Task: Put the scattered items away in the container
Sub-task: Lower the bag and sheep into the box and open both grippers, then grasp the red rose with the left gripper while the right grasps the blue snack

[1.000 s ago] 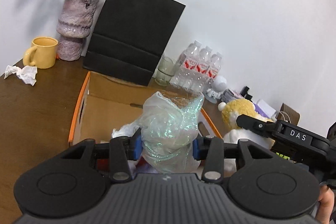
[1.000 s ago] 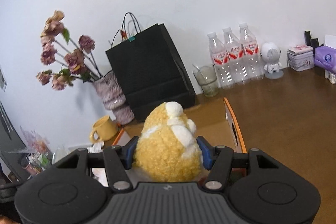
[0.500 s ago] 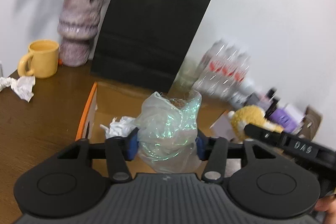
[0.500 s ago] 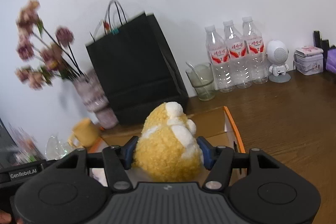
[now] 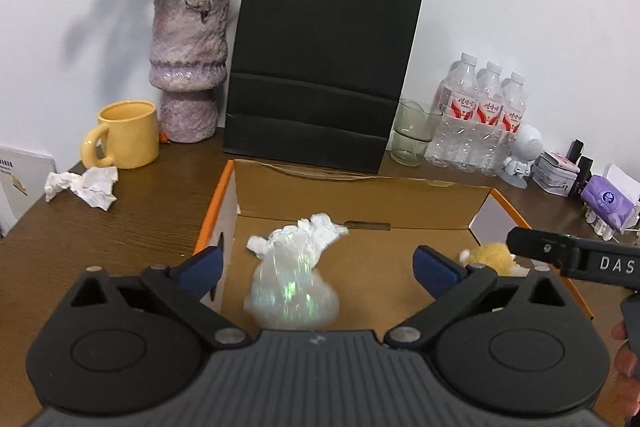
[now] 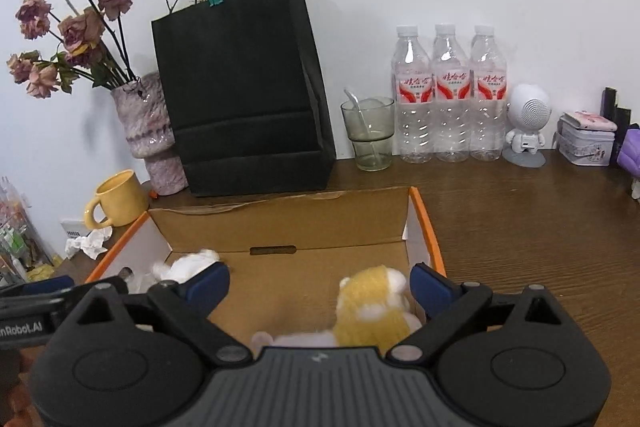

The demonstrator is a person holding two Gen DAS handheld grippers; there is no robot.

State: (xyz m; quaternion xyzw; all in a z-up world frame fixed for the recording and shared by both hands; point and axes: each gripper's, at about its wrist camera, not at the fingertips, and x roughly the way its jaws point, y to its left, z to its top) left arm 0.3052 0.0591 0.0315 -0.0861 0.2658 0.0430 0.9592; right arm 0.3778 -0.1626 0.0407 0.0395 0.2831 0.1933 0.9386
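Observation:
An open cardboard box (image 5: 360, 187) (image 6: 288, 219) with orange edges sits on the brown table. Above its left half my left gripper (image 5: 318, 263) hangs, its jaws opening wide. A clear shimmering plastic bag (image 5: 292, 291) lies loose below them, touching neither pad, next to a crumpled white tissue (image 5: 316, 227). Over the box's right half my right gripper (image 6: 320, 283) is also opening. Free of its blue pads, the yellow plush toy (image 6: 372, 307) (image 5: 490, 255) lies in the box. The left wrist view shows the right gripper's black finger at the right edge.
Behind the box stand a black paper bag (image 5: 320, 67), a purple vase with dried roses (image 5: 186, 67), a yellow mug (image 5: 124, 133), a glass (image 6: 368, 131) and three water bottles (image 6: 448, 91). A crumpled tissue (image 5: 86, 185) lies on the table left of the box.
Both grippers came down over the box and opened. The plastic bag dropped from the left gripper and the plush toy from the right one into the box.

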